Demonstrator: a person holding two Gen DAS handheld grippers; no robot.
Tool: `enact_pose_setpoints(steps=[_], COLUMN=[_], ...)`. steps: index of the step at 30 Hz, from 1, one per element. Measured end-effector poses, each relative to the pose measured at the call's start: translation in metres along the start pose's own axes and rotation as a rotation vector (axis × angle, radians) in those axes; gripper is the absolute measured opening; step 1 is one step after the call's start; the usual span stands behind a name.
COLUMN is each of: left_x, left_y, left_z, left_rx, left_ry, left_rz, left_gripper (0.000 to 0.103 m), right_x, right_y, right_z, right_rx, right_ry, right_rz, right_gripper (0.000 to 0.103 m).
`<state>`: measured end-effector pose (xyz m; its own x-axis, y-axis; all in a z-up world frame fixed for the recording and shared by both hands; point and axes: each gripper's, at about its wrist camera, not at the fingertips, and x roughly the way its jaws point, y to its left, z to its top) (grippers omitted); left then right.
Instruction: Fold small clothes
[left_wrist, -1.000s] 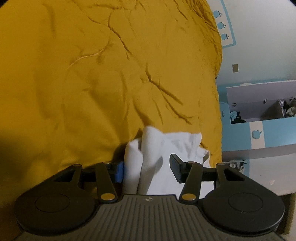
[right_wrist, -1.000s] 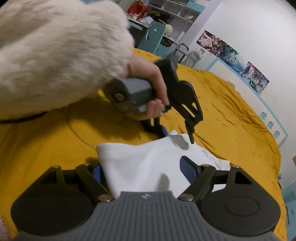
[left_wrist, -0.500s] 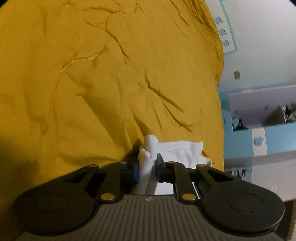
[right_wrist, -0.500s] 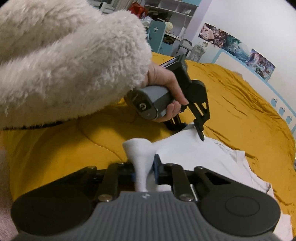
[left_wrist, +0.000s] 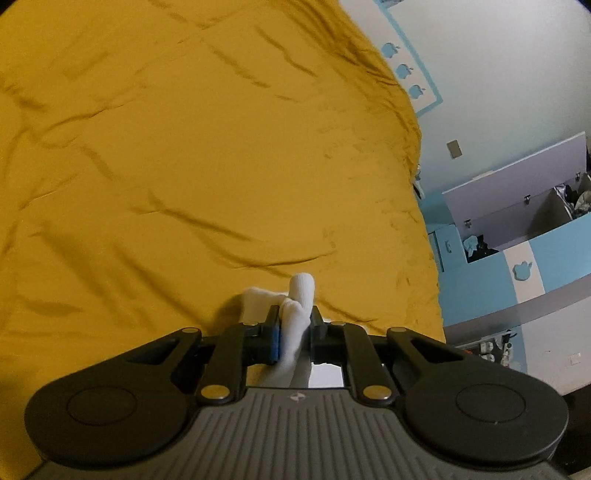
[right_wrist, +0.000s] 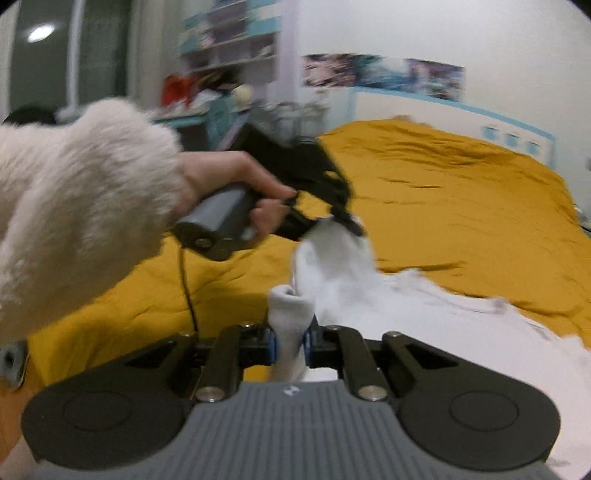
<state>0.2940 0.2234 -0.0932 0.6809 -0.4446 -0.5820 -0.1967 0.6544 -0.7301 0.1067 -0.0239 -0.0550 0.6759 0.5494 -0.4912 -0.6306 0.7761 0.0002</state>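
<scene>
Left gripper (left_wrist: 293, 325): its jaws are pressing together on a bunched fold of the white garment (left_wrist: 295, 314), with a rounded tuft of cloth poking up past the fingertips. In the right wrist view this gripper (right_wrist: 341, 223) is showing up lifted above the bed, with cloth hanging from its tips.

Right gripper (right_wrist: 290, 341): its jaws are clamping a second fold of the white garment (right_wrist: 369, 295), which is bulging out above the blue pads (right_wrist: 272, 345).

White garment: it is stretching between the two grippers, raised at both pinched points, while the rest is trailing down and spreading over the yellow bedspread (right_wrist: 461, 206) toward the bed's near right edge.

Left hand (right_wrist: 236, 184): it is wrapping around the grey handle of the left gripper, with a fluffy cream sleeve (right_wrist: 77, 206) covering the wrist.

Yellow bedspread (left_wrist: 184, 166): it is lying creased across the bed, reaching its far edge by the wall.

Blue-and-white cabinet (left_wrist: 517, 251): it is standing beyond the bed's right edge, with an open compartment whose contents are too small to tell.

Posters (right_wrist: 380, 72): they are hanging on the wall beyond the bed's far edge, blurred.
</scene>
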Motion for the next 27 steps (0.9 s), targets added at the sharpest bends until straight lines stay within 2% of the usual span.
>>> enact_pose_setpoints(steps=[4, 10, 13, 20, 27], left_x=[0.027, 0.089, 0.118, 0.171, 0.206], left_y=[-0.053, -0.11, -0.135, -0.176, -0.2], left_z=[-0.009, -0.032, -0.048, -0.08, -0.108], left_rx=[0.054, 0.065, 0.132, 0.183, 0.235], left_ry=[0.008, 0.088, 0.105, 0.179, 0.222], left_rz=[-0.023, -0.105, -0.094, -0.102, -0.056], left_gripper=[0.013, 0.013, 0.013, 0.013, 0.013], right_x=[-0.027, -0.064, -0.078, -0.101, -0.115], right_y=[-0.039, -0.096, -0.122, -0.185, -0.226], right_z=[-0.008, -0.037, -0.057, -0.092, -0.121], right_rx=[0.096, 0.246, 0.296, 0.495, 0.658], right_ry=[-0.028, -0.074, -0.084, -0.098, -0.118], right_rz=[-0.073, -0.202, -0.252, -0.342, -0.369], right_gripper=[0.006, 0.006, 0.006, 0.006, 0.006])
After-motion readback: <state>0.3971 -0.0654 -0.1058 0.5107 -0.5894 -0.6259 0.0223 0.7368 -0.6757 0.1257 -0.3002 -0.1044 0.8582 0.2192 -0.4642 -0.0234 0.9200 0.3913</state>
